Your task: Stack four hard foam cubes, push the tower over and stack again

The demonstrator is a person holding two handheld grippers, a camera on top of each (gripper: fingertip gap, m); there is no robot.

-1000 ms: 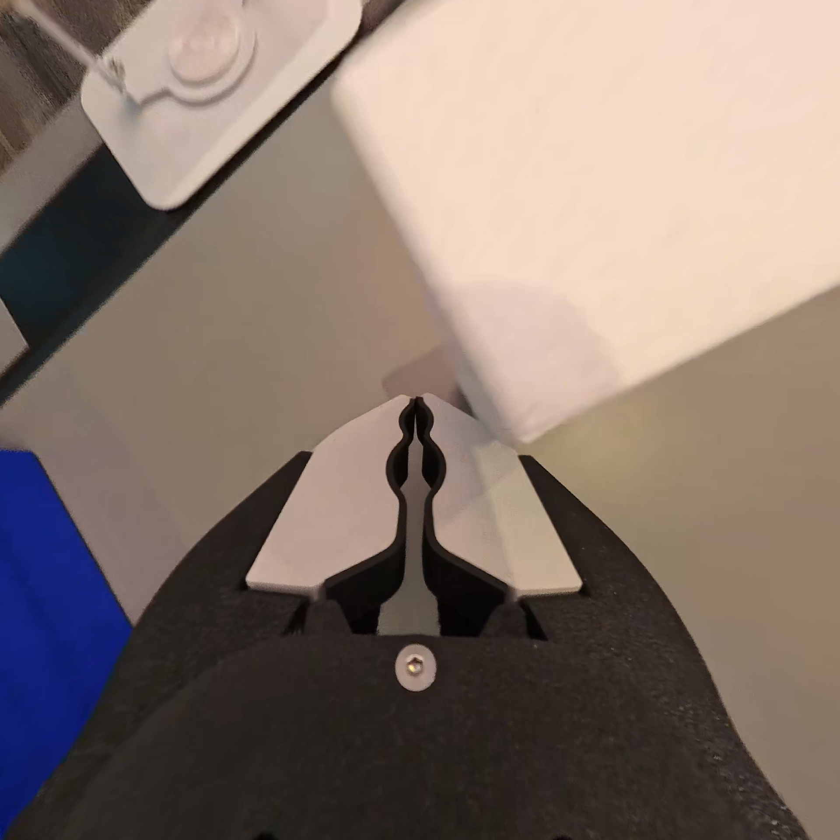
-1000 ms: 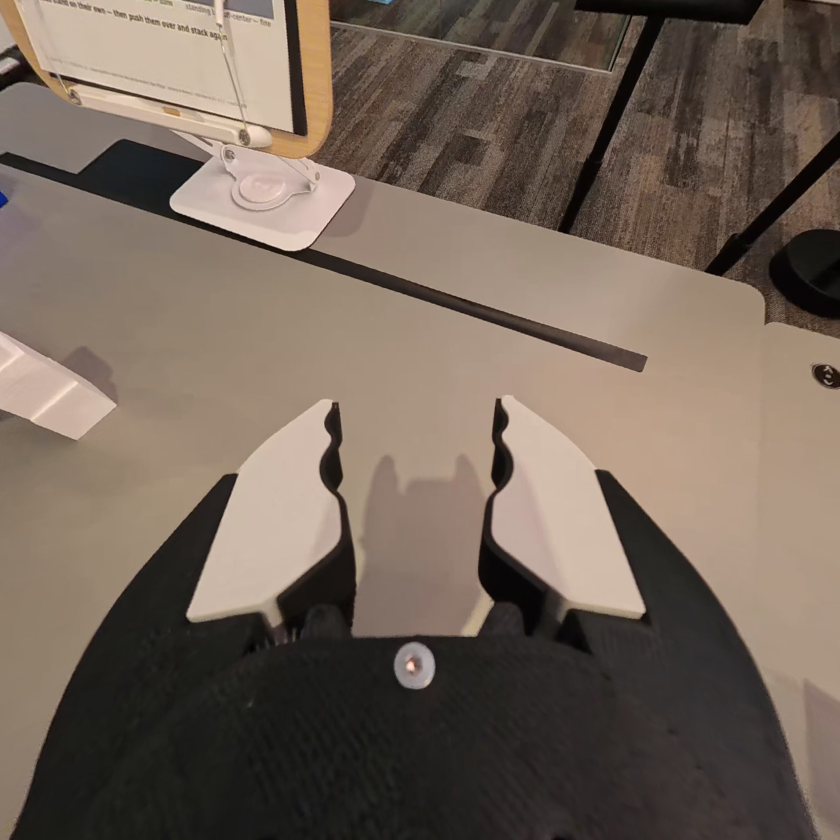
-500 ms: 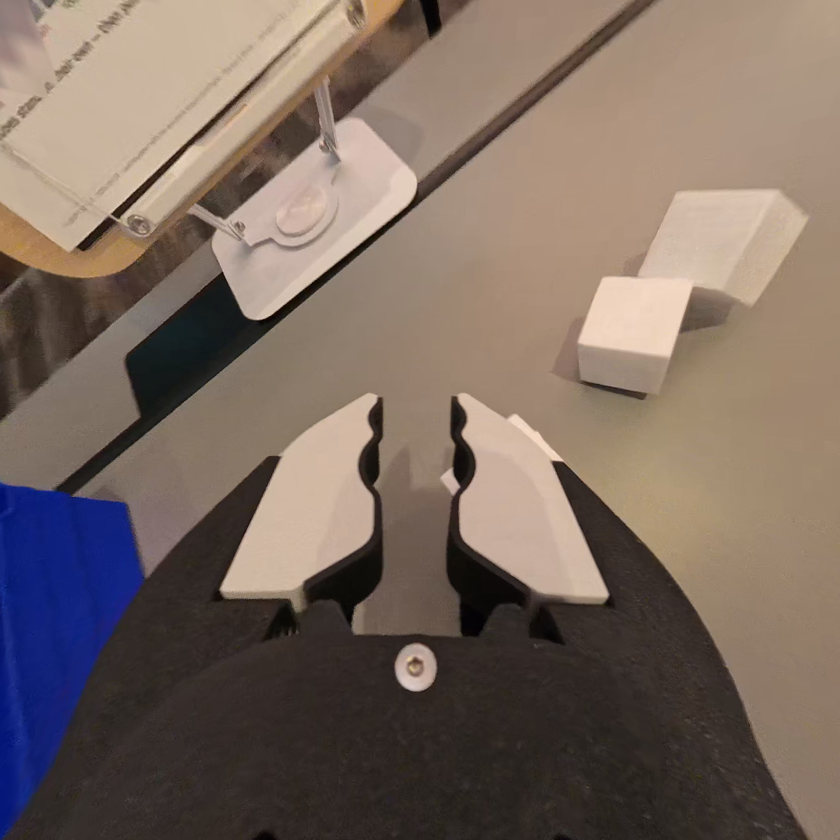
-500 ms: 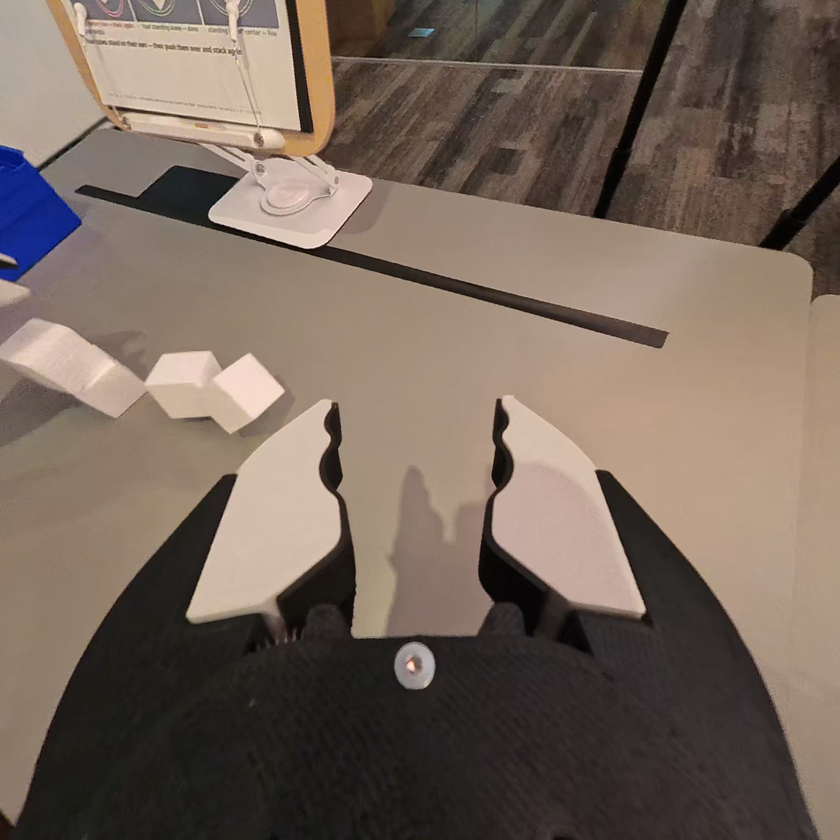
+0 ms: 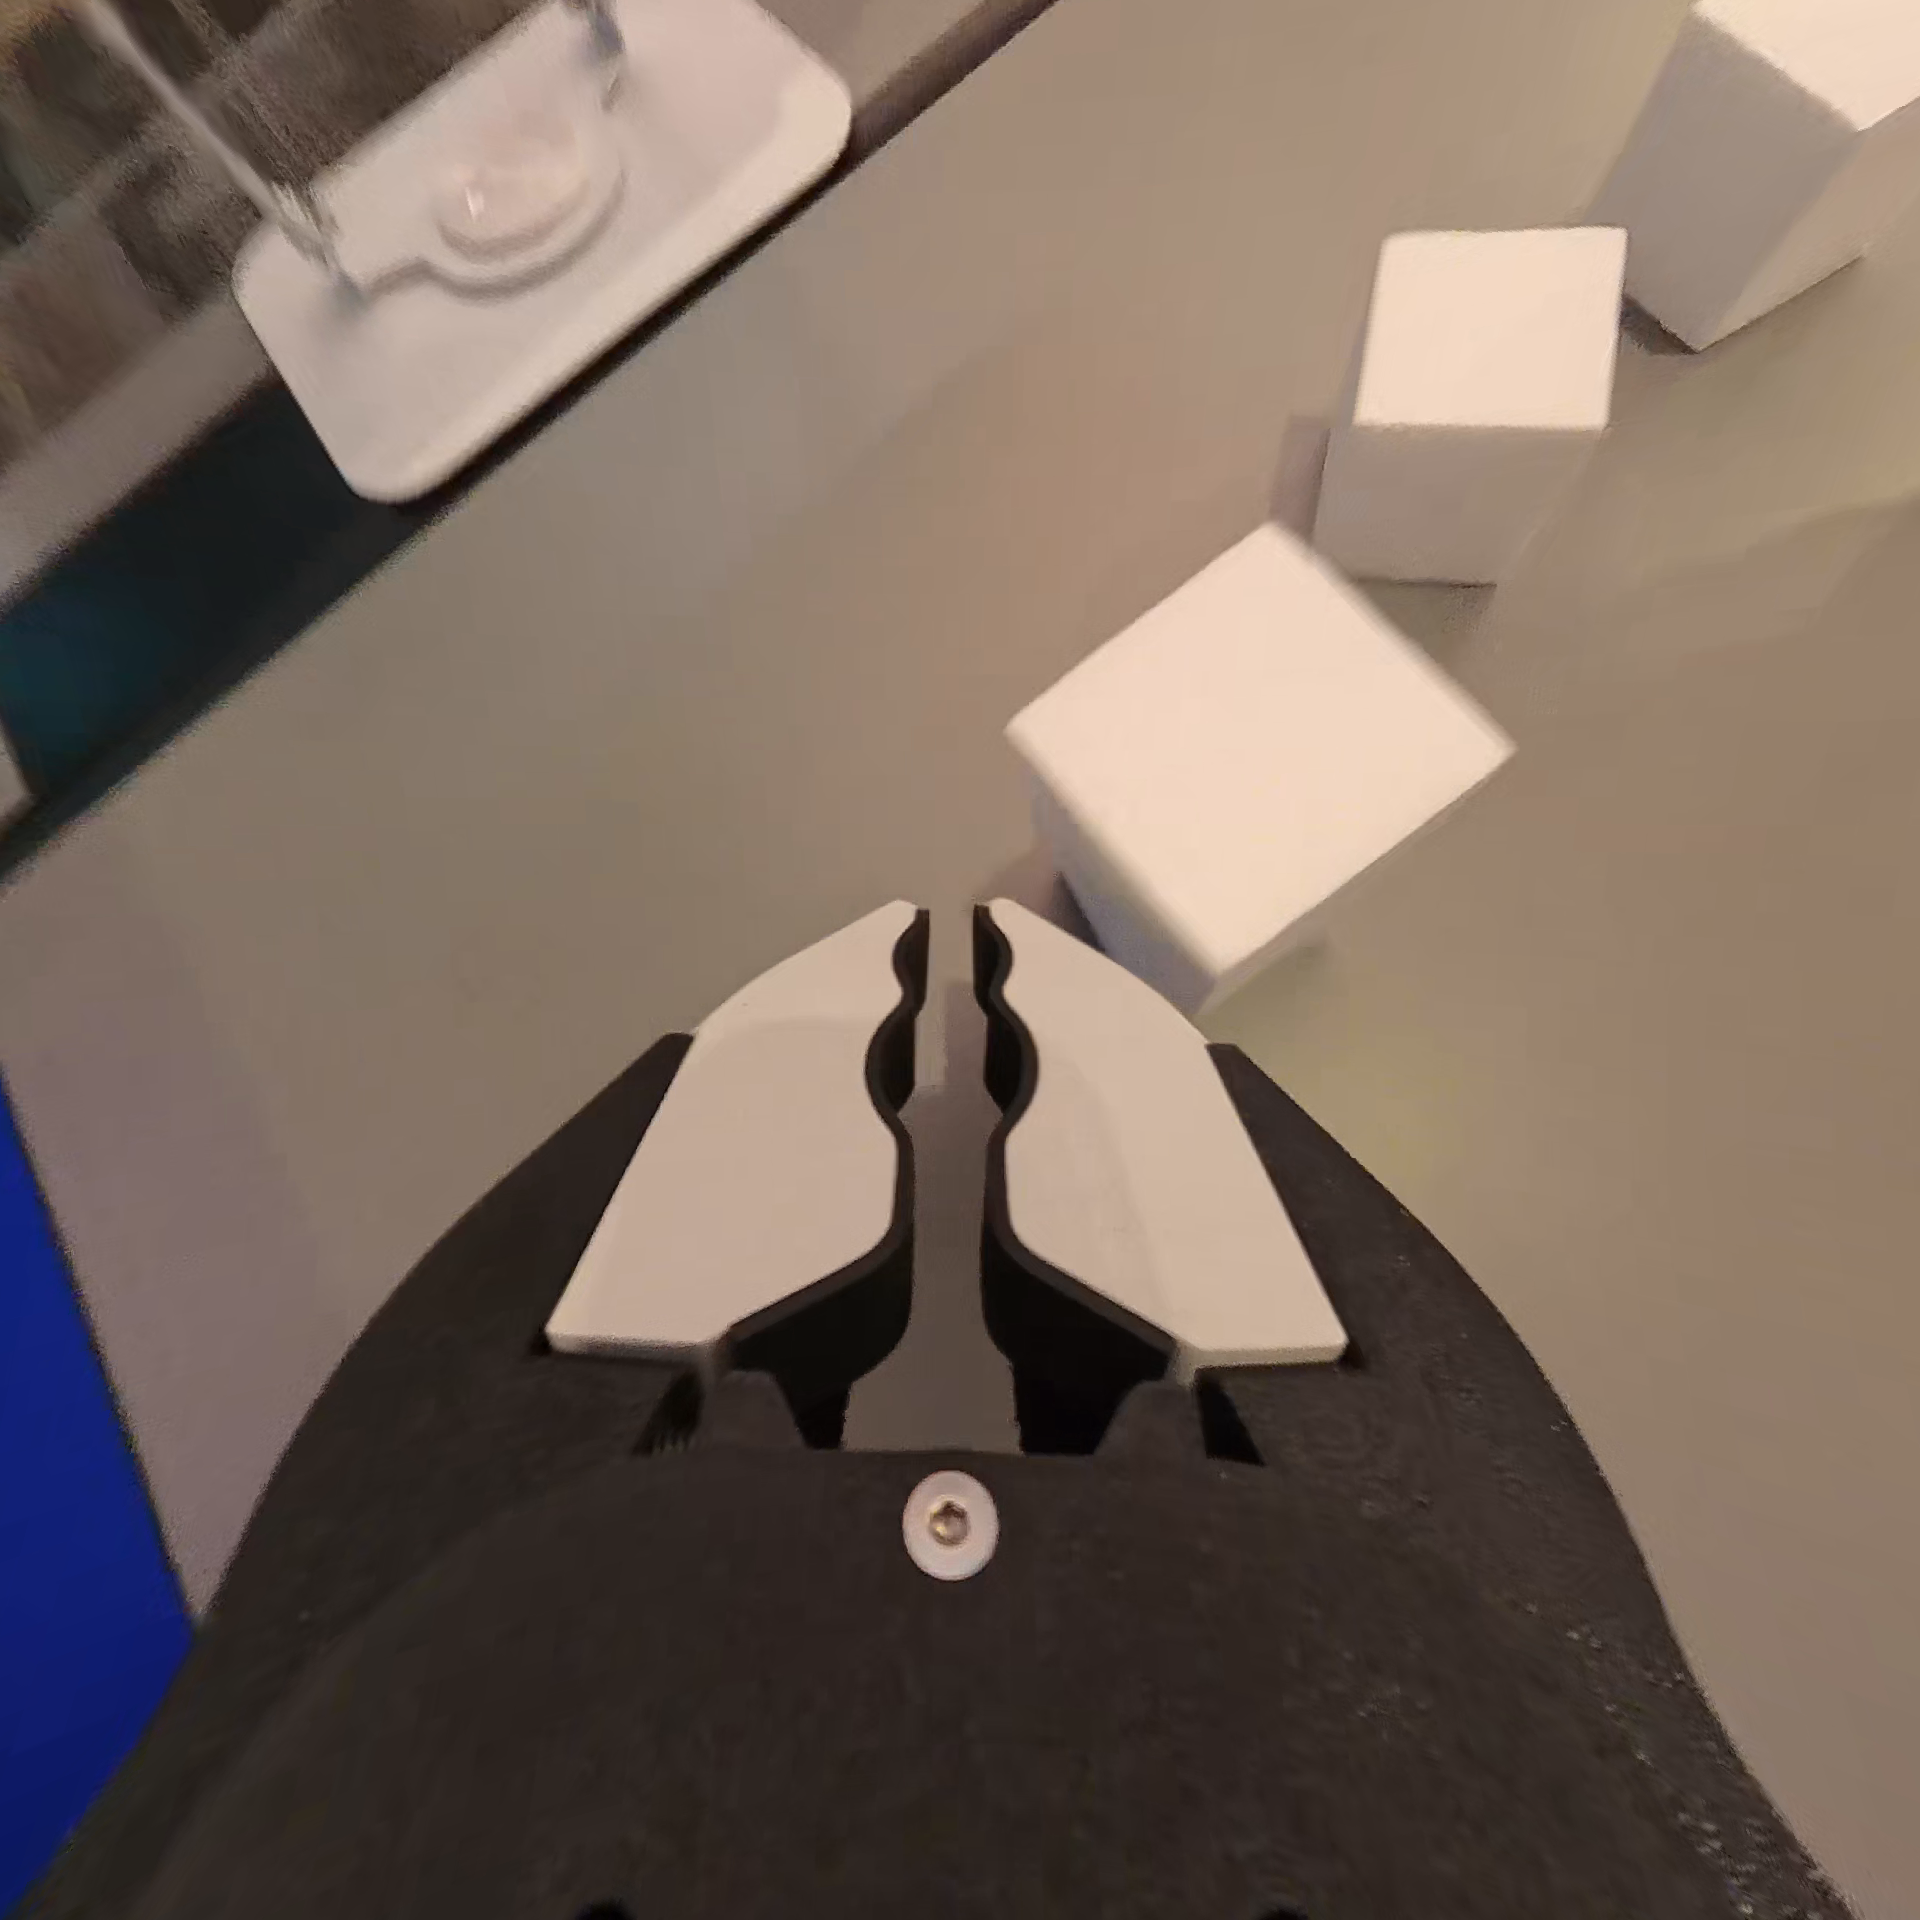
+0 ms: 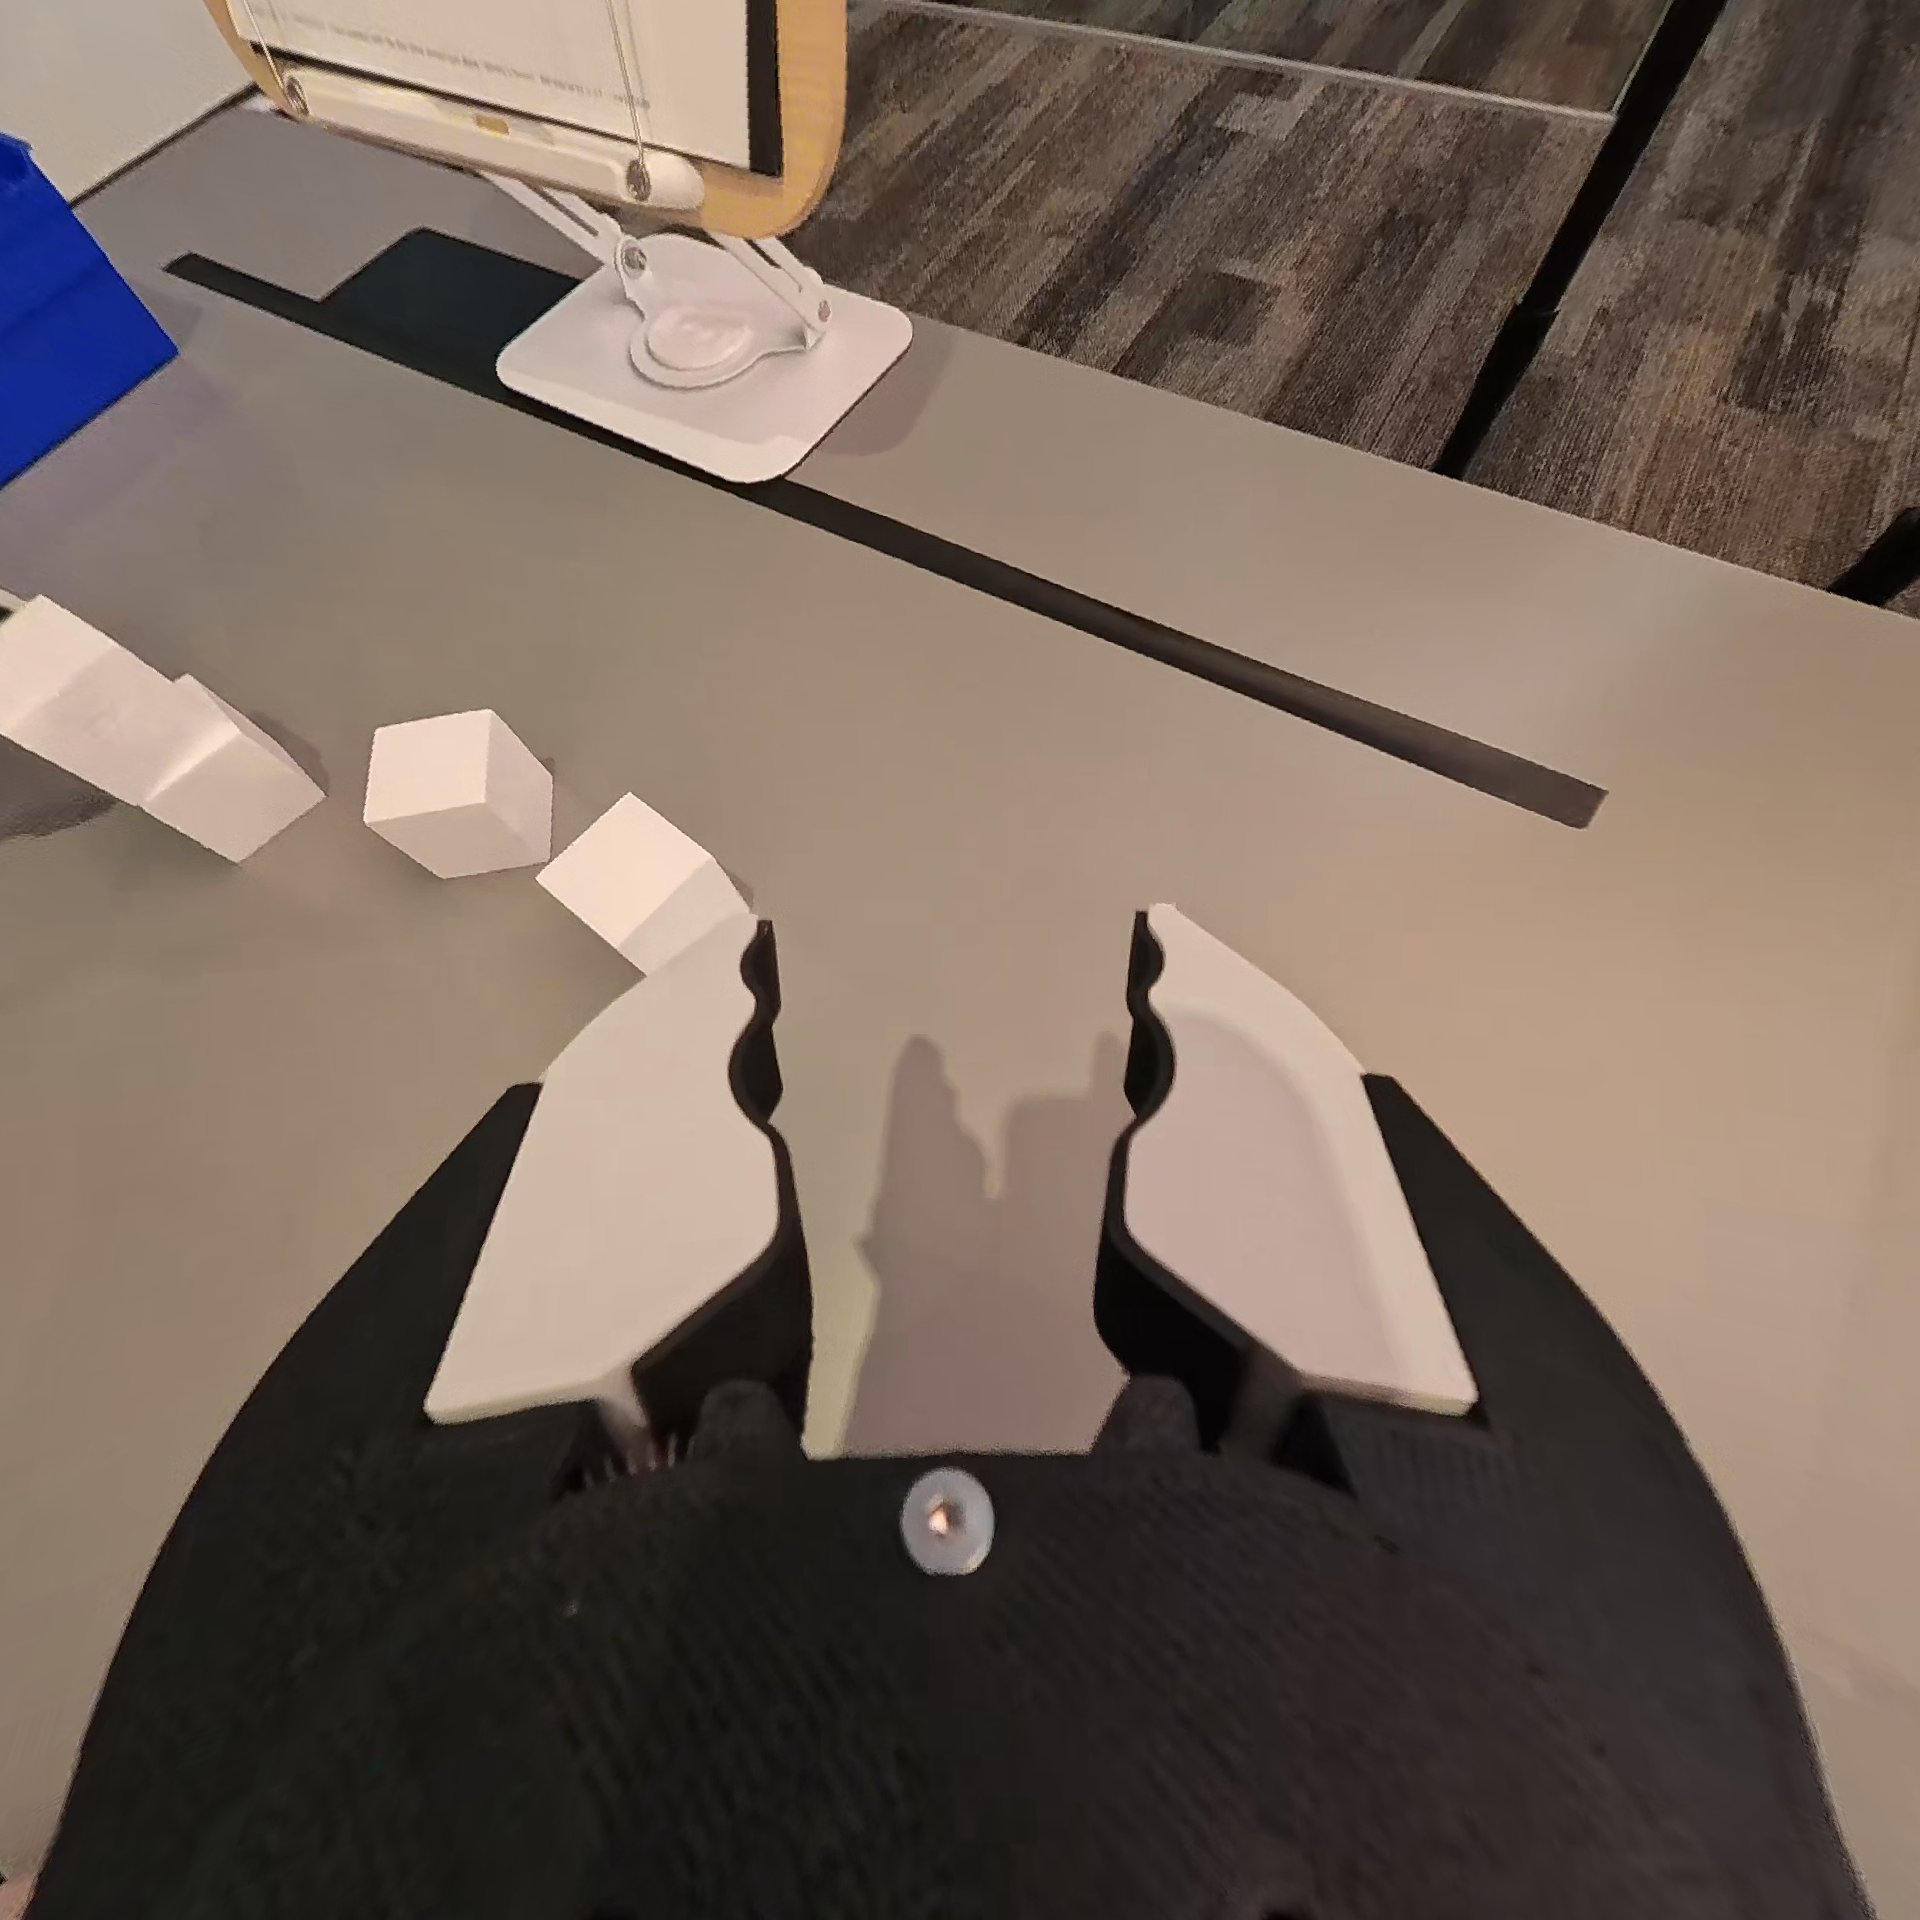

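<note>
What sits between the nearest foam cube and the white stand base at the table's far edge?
Nothing: in the right wrist view, only bare grey table lies between the nearest cube and the stand base. The left wrist view shows the same.

Farthest cube [image 5: 1797, 135] edge-cropped; stand base [image 5: 540, 239] blurred; blue bin [image 6: 62, 312] cropped.

A white document stand [image 6: 707, 384] stood at the grey worktop's [image 6: 1039, 748] far edge, a blue bin [image 6: 62, 312] left of it, dark wood-pattern floor [image 6: 1299, 208] beyond.
</note>
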